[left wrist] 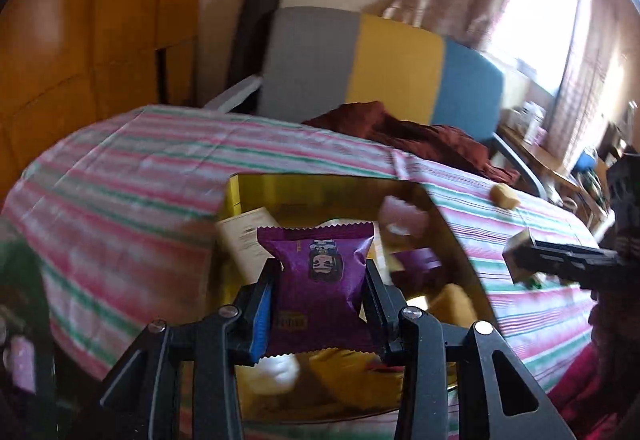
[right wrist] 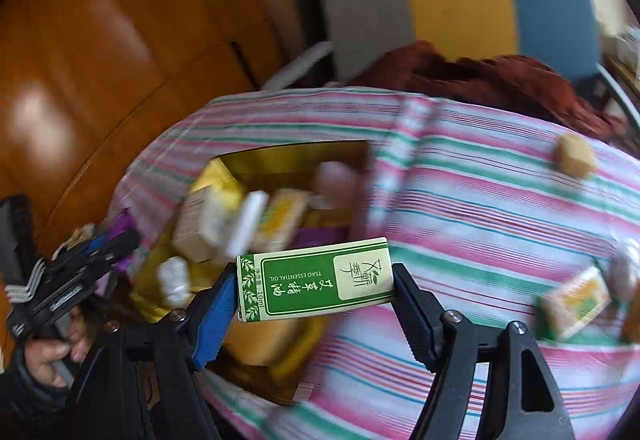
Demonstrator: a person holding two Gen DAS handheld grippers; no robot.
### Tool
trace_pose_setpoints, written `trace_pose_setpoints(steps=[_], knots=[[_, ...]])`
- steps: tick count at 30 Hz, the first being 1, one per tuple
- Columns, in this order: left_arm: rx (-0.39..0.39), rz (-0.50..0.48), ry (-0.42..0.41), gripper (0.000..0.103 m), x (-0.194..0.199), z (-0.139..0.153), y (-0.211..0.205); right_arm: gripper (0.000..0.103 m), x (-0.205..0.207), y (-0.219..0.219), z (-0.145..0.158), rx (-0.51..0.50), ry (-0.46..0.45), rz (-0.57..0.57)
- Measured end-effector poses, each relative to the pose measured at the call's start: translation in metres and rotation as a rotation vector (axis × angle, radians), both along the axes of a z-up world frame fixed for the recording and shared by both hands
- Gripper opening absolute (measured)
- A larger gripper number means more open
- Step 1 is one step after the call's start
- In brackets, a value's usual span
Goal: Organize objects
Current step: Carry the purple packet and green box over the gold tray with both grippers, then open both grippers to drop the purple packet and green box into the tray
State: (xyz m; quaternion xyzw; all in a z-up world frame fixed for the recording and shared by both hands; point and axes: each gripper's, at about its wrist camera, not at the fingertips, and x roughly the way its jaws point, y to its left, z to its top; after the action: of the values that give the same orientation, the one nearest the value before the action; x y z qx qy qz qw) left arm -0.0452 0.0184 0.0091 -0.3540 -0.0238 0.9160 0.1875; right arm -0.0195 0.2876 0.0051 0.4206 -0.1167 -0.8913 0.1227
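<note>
My left gripper [left wrist: 322,286] is shut on a purple snack packet [left wrist: 320,272], held above a gold box [left wrist: 320,186] that holds several small packets and cartons. My right gripper [right wrist: 316,280] is shut on a green and cream essential oil box [right wrist: 316,278], held crosswise just right of the gold box [right wrist: 296,156]. The right gripper also shows at the right of the left wrist view [left wrist: 560,260], holding the box end-on. The left gripper shows at the lower left of the right wrist view [right wrist: 100,252].
The table wears a pink, green and white striped cloth [right wrist: 480,200]. A tan cube [right wrist: 574,156] lies at its far right, a yellow-green small box [right wrist: 576,300] nearer. A grey, yellow and blue chair [left wrist: 380,64] with a dark red cloth [left wrist: 400,128] stands behind. Wooden cabinets [left wrist: 80,20] are left.
</note>
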Motion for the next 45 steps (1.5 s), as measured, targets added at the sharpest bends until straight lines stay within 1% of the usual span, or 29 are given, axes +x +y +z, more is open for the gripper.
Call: trace_pose_setpoints(steps=[2, 4, 6, 12, 15, 17, 18, 20, 21, 22, 24, 25, 27, 31, 35, 41, 45], knots=[[0.022, 0.023, -0.024, 0.041, -0.003, -0.004, -0.012, 0.075, -0.005, -0.02, -0.001, 0.019, 0.002, 0.038], [0.054, 0.026, -0.055, 0.041, -0.006, -0.008, -0.017, 0.075, -0.011, -0.039, -0.003, 0.034, -0.004, 0.075], [0.071, 0.026, -0.067, 0.041, -0.009, -0.008, -0.02, 0.075, -0.015, -0.054, -0.004, 0.059, -0.005, 0.11], [0.089, -0.006, -0.057, 0.041, -0.025, 0.001, -0.009, 0.075, -0.022, -0.075, -0.002, 0.088, 0.008, 0.153], [0.097, -0.024, -0.047, 0.041, -0.041, 0.007, 0.001, 0.077, -0.027, -0.08, -0.005, 0.086, -0.002, 0.165], [0.094, -0.025, -0.04, 0.043, -0.056, 0.011, 0.009, 0.077, -0.031, -0.085, -0.009, 0.109, -0.012, 0.162], [0.088, -0.033, -0.031, 0.046, -0.065, 0.013, 0.015, 0.077, -0.034, -0.089, -0.013, 0.122, -0.019, 0.159], [0.077, -0.026, -0.011, 0.06, -0.078, 0.017, 0.022, 0.081, -0.036, -0.091, -0.019, 0.125, -0.033, 0.154], [0.075, -0.04, -0.006, 0.073, -0.085, 0.018, 0.026, 0.085, -0.036, -0.092, -0.023, 0.125, -0.039, 0.149], [0.072, -0.043, 0.001, 0.079, -0.092, 0.018, 0.03, 0.086, -0.036, -0.093, -0.025, 0.126, -0.046, 0.147], [0.055, -0.01, -0.01, 0.08, -0.102, 0.017, 0.032, 0.087, -0.034, -0.093, -0.031, 0.131, -0.059, 0.146], [0.058, 0.004, -0.022, 0.08, -0.106, 0.017, 0.03, 0.088, -0.033, -0.093, -0.032, 0.132, -0.063, 0.144], [0.064, 0.027, -0.02, 0.08, -0.103, 0.017, 0.025, 0.088, -0.03, -0.091, -0.034, 0.121, -0.069, 0.145], [0.028, 0.059, -0.014, 0.08, -0.08, 0.01, 0.015, 0.088, -0.024, -0.089, -0.035, 0.122, -0.068, 0.137], [-0.011, 0.071, -0.008, 0.081, -0.056, 0.001, 0.01, 0.088, -0.016, -0.085, -0.031, 0.123, -0.052, 0.113], [-0.054, 0.07, 0.001, 0.082, -0.03, 0.0, 0.012, 0.088, -0.009, -0.078, -0.024, 0.142, -0.026, 0.064], [-0.056, 0.047, 0.008, 0.084, -0.02, 0.005, 0.02, 0.089, -0.003, -0.072, -0.02, 0.158, -0.013, 0.039]])
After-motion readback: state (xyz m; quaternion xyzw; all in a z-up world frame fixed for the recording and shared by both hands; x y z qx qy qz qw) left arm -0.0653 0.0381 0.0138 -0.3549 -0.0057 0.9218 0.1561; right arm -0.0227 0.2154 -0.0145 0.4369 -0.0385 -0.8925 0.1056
